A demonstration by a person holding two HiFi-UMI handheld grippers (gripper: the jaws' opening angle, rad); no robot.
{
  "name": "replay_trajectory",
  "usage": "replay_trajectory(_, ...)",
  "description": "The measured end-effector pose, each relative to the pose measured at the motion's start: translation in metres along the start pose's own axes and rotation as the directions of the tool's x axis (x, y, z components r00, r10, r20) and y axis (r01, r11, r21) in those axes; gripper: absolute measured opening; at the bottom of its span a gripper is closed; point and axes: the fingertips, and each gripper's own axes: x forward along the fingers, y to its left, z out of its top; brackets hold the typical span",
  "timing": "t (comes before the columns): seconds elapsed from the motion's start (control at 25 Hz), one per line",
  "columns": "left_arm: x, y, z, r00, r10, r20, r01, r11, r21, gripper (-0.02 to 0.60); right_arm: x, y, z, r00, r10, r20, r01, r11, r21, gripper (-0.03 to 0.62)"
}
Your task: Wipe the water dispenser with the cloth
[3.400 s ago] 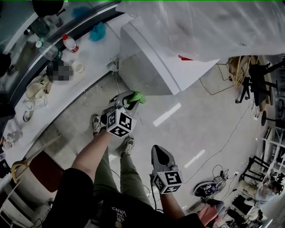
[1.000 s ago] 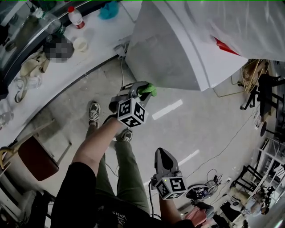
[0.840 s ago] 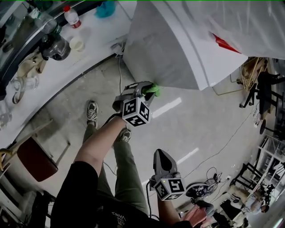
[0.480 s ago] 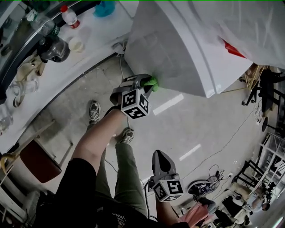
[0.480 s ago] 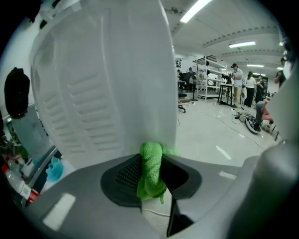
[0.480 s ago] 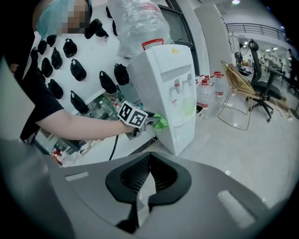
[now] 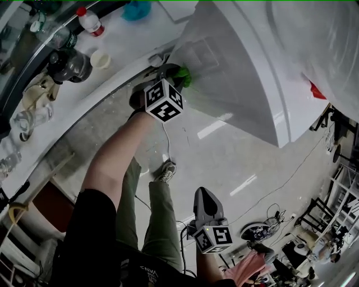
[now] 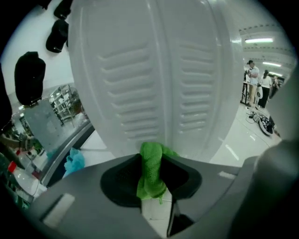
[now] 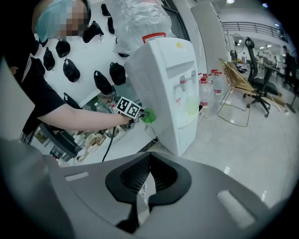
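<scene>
The white water dispenser (image 7: 241, 73) stands at the upper right of the head view, its louvred side panel (image 8: 154, 93) filling the left gripper view. My left gripper (image 7: 174, 75) is shut on a green cloth (image 7: 183, 76), and the cloth (image 8: 152, 170) is pressed against the panel's lower part. From the right gripper view I see the dispenser (image 9: 168, 88) with its taps, and the left gripper holding the cloth (image 9: 148, 115) on its side. My right gripper (image 7: 205, 199) hangs low over the floor, shut with nothing in it.
A white counter (image 7: 84, 84) left of the dispenser holds a red-capped bottle (image 7: 88, 21), a cup (image 7: 101, 59), a glass jug (image 7: 67, 64) and a blue rag (image 7: 137, 10). A cable (image 7: 168, 134) runs down to the floor. Chairs (image 9: 259, 79) and bottles stand beyond the dispenser.
My left gripper has carried the green cloth up and toward the dispenser's side panel, from near its lower corner to higher up against it. The right gripper has stayed low.
</scene>
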Motion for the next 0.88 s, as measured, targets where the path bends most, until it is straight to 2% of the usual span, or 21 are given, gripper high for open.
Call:
replay_trajectory(0.28, 0.007, 0.056, -0.014, 0.997, 0.079, -0.02, -0.079, 0.996, -0.046, 0.115, 0.014, 0.01, 0.007, 1.0, -0.011, 0.014, 0.01, 0.999, 0.035, 0.005)
replay_trajectory(0.44, 0.006, 0.075, -0.018, 0.993, 0.118, -0.022, -0.12, 0.99, -0.078, 0.115, 0.019, 0.015, 0.008, 1.0, -0.009, -0.002, 0.009, 1.0, 0.03, 0.005)
replay_trajectory(0.68, -0.011, 0.078, -0.016, 0.987, 0.158, 0.007, -0.156, 0.98, -0.122, 0.115, 0.02, 0.019, 0.018, 1.0, 0.022, 0.012, -0.022, 1.0, -0.005, 0.005)
replay_trajectory(0.88, -0.047, 0.061, -0.014, 0.985, 0.17, 0.031, -0.164, 0.976, -0.146, 0.115, 0.005, 0.019, 0.022, 0.998, 0.044, 0.041, -0.042, 0.999, -0.029, 0.005)
